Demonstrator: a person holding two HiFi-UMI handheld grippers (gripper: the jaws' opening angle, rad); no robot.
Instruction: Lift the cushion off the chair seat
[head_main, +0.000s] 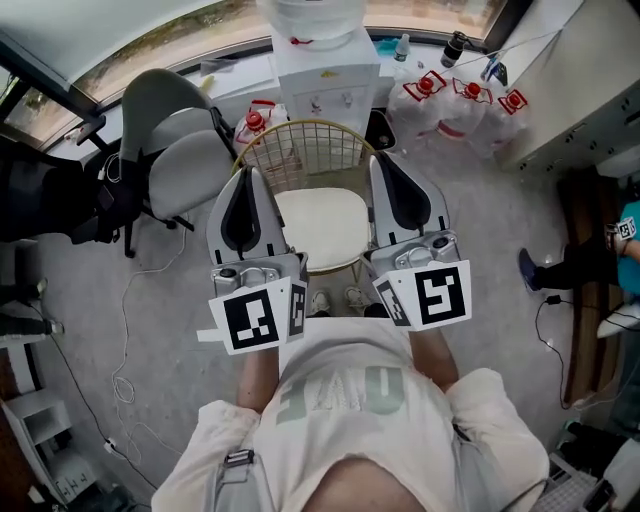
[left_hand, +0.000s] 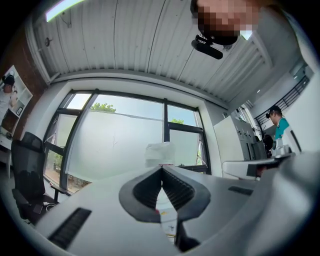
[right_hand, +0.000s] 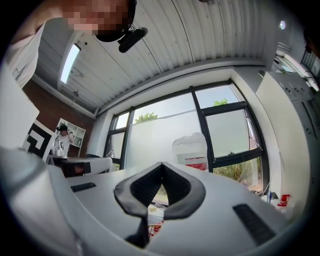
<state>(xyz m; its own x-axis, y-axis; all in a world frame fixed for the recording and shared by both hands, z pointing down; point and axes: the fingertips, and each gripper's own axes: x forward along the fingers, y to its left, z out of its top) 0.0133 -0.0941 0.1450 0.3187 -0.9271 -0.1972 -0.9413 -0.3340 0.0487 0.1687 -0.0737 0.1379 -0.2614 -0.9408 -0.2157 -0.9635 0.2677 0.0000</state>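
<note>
Holding nothing: left gripper (head_main: 249, 176), jaws closed tip to tip, ribbed black pads meeting with no gap and no item between them. Its own view looks over the closed tips toward a wide window (left_hand: 120, 135) and a ribbed ceiling.

Right gripper (head_main: 384, 162): same condition, jaws fully together at the tips, empty. Its view also faces the window, angled a little upward.

Position of both: held side by side in front of the person, one at each side of the chair in the head view. Neither touches the cushion.

Cushion (head_main: 325, 225): cream, rounded, lying flat on the seat of the chair, not lifted. In the head view it shows between the two grippers.

Chair (head_main: 305, 150): gold wire back, curved, standing directly ahead of the person.

Water dispenser (head_main: 325, 80): white, standing just behind the chair back, a bottle mounted on top.

Water bottles (head_main: 465, 105): clear, red-capped, grouped on the floor right of the dispenser.

Office chair (head_main: 175, 145): grey, left of the wire chair, near it.

Cable (head_main: 125, 330): thin, white, looped on the grey floor at left.

Shoes (head_main: 335, 298): a light pair on the floor at the front edge of the seat.
</note>
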